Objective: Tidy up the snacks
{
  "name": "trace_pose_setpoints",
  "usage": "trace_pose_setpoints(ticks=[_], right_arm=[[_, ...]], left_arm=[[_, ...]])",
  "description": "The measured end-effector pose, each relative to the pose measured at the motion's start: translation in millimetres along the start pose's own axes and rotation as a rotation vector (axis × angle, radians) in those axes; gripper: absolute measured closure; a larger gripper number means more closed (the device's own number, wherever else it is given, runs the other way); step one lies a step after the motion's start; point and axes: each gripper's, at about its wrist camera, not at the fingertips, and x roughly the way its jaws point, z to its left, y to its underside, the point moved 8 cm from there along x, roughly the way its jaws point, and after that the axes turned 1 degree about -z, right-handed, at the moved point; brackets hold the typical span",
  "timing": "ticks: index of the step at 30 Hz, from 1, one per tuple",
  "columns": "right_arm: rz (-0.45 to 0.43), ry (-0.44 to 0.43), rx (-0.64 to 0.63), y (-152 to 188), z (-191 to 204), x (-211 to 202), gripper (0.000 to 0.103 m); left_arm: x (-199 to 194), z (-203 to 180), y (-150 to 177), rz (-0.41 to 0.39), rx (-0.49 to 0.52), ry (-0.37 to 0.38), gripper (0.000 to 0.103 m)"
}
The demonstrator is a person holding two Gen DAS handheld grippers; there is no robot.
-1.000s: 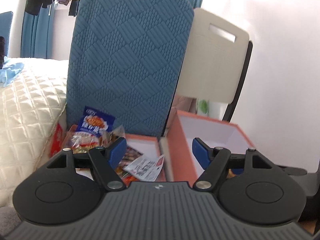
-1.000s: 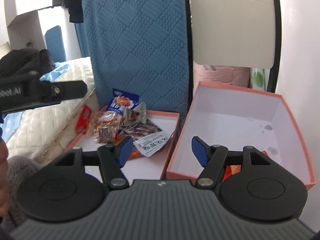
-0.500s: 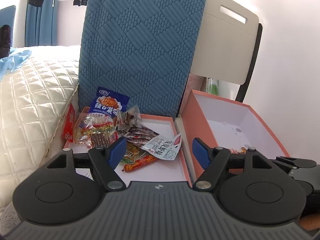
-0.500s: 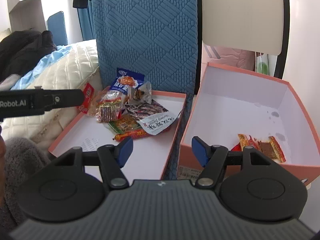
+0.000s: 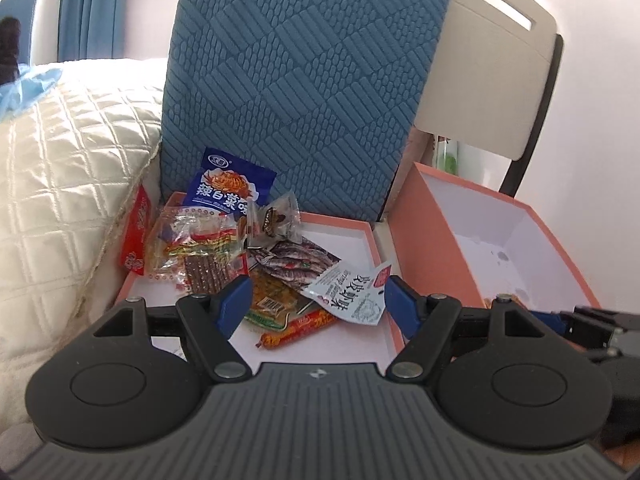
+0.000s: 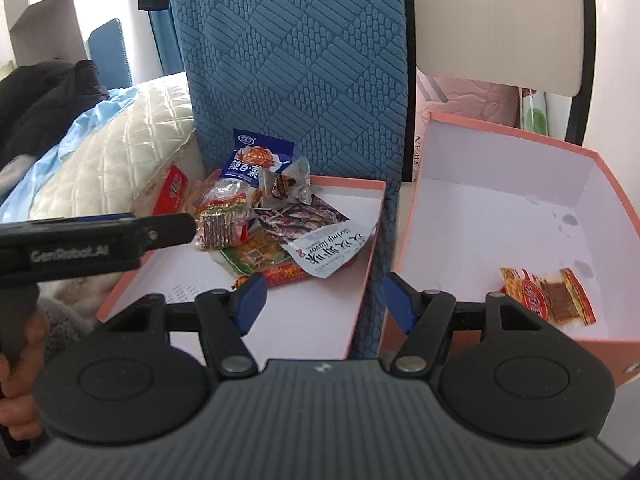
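Two claws, left and right, hang apart and empty over the lid where snacks lie heaped; better to nip one loose top packet by its edge, then carry it to the box.

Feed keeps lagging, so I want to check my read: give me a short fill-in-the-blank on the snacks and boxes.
1. The snack pile lies in the shallow ____ tray.
2. The deep box holds ____ snack packet(s).
3. Behind the tray stands a ____ quilted cushion.
4. Both tools' jaws are ____.

Missing: pink; one; blue; open
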Motion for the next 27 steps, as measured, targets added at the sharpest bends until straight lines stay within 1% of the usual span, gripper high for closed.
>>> trace_pose_setpoints(ticks=[4, 10, 12, 17, 21, 23, 27], right_arm=[[0.006, -0.010, -0.024, -4, 5, 12, 0.036], [-0.006, -0.027, -0.076, -12, 16, 27, 0.036], [-0.013, -0.036, -0.089, -16, 20, 33, 0.036], [-0.018, -0.059, -0.105, -29, 24, 50, 0.036], [-0.032, -0.069, -0.123, -36, 29, 63, 0.036], [-0.064, -0.083, -0.132, -40, 32, 70, 0.036], [-0.061, -0.102, -0.122, -41, 36, 89, 0.037]], left_arm=[[18, 15, -10, 0.011, -0.039, -0.005, 0.026], [48, 43, -23, 0.039, -0.139, 0.003, 0.026], [52, 47, -26, 0.039, -0.153, 0.023, 0.026], [68, 56, -37, 0.039, -0.185, 0.035, 0.026], [88, 66, -41, 0.068, -0.214, 0.032, 0.026], [96, 71, -41, 0.081, -0.239, 0.032, 0.026], [114, 80, -41, 0.117, -0.277, 0.032, 0.026]])
